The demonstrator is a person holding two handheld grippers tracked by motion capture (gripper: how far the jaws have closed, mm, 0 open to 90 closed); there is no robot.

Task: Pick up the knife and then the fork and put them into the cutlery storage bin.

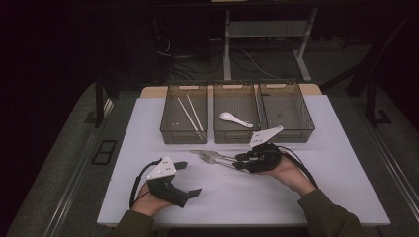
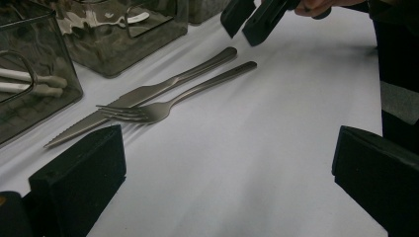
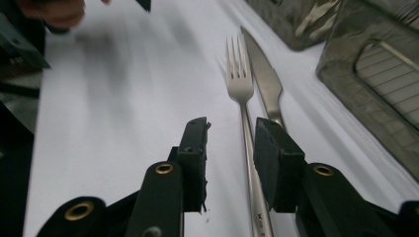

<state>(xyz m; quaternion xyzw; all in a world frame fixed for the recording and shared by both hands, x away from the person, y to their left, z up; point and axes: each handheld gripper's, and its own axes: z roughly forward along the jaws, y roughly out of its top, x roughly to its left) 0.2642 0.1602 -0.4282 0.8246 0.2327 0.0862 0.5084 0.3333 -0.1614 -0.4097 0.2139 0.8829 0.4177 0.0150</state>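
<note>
Lying side by side on a flat white worktop (image 1: 316, 197), a matte steel fork (image 1: 210, 159) and a steel knife (image 1: 207, 152) rest just in front of three smoky, see-through plastic bins. From the high view, the left bin (image 1: 169, 116) holds a pair of pale chopsticks (image 1: 190, 113), the middle bin (image 1: 237, 132) holds a white ceramic spoon (image 1: 234, 118), and the right bin (image 1: 296, 116) is a plain rectangular tub.

The right tool (image 1: 243, 163), black and angular with a grey three-cornered plate on top, reaches in from the right to the handle ends of the cutlery. The right gripper view looks along its two blocky, foam-like pads (image 3: 196, 148): the slim fork handle runs between them, with daylight on both sides, so the pads straddle it without pressing. The four tines point away, and the knife's smooth blade lies just beside, nearer the bins.

The left tool (image 1: 190, 178) rests low on the near left of the worktop, well apart from the cutlery, released and spread wide. The left gripper view shows what the others do not: the knife's serrated edge, the rounded handle tips, and the right tool hanging just above them.
</note>
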